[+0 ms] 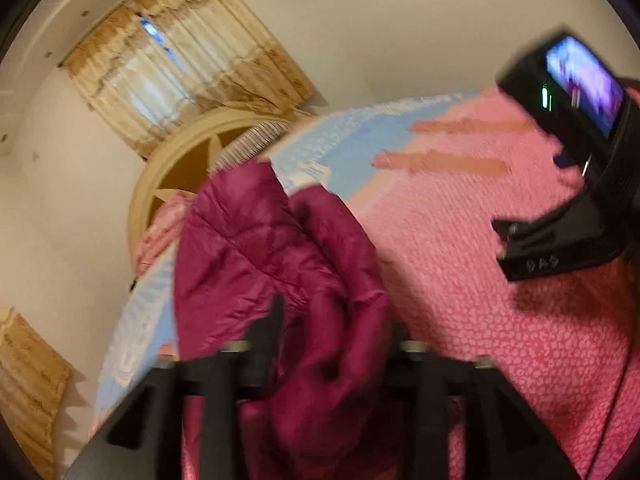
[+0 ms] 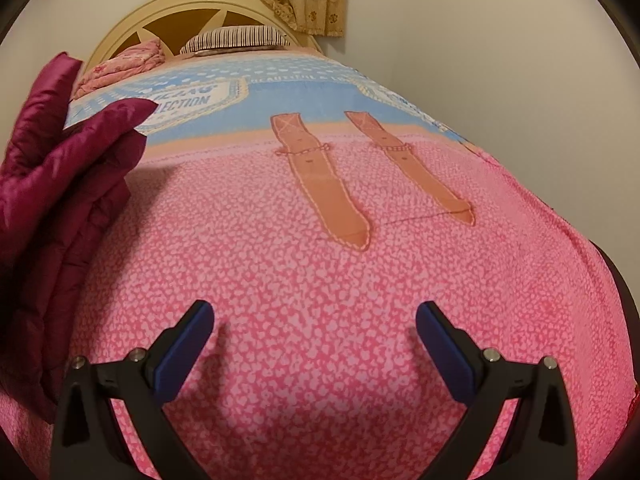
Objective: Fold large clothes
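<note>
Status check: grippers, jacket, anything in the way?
Right gripper open, empty over bedspread. Left gripper open, jacket bunched between its fingers. Nothing blocking.

jacket (image 1: 280,248) motion-blurred, hides left gripper (image 1: 332,320) tips; cut off at 9 o'clock in right view.

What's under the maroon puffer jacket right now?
The maroon puffer jacket lies bunched on the pink and blue bedspread, near its edge. Whatever lies beneath its folds is covered, so I cannot tell if anything else is there.
</note>
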A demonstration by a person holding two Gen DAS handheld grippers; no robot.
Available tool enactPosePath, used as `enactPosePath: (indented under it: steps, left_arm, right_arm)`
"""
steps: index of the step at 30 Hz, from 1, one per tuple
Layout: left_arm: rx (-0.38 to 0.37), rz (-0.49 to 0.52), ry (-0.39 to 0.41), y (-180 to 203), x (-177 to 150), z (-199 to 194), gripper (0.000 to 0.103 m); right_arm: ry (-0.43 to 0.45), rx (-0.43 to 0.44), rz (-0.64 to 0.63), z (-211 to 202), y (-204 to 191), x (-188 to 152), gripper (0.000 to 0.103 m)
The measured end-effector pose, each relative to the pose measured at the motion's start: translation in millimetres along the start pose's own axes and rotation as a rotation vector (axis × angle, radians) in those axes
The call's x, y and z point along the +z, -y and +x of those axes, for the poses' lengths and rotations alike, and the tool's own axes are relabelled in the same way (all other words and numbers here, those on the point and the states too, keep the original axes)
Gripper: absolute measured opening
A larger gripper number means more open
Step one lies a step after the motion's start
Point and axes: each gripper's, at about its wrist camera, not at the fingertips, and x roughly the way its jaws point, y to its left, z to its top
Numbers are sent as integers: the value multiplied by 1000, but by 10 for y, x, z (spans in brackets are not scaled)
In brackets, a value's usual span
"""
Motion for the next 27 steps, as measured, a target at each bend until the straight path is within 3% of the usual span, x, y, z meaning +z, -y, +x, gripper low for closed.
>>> enactPosePath:
  steps: [1, 2, 6, 9, 12, 14, 18, 23, 27]
  left_arm:
    - [9, -12, 34, -38, 23, -105, 83]
    - [17, -21, 67, -74, 29, -213, 92]
    - [29, -66, 131, -316, 85, -475, 92]
    - [104, -163, 115, -700, 30, -392, 92]
    - [195, -343, -23, -1241, -102, -37, 92]
    - [241, -514, -123, -1694, -249, 212, 92]
    - [282, -717, -193, -2222, -426, 467, 92]
    - [240, -803, -203, -2411, -404, 659, 92]
    - [214, -798, -179, -2364, -331, 840, 92]
  right_arm:
    - [0, 0, -1, -2, -6, 4, 103]
    - [1, -1, 0, -8, -9, 6, 103]
    - [13, -2, 13, -34, 21, 61, 101]
    - [42, 16, 46, -158, 55, 178, 91]
    - [83, 72, 77, -357, -31, 417, 76]
    - [120, 126, 78, -511, -201, 620, 71]
    - [204, 232, 56, -877, -696, 1043, 69]
    - [204, 340, 29, -1001, -1355, 1423, 64]
    - [170, 331, 33, -753, -1611, 1366, 59]
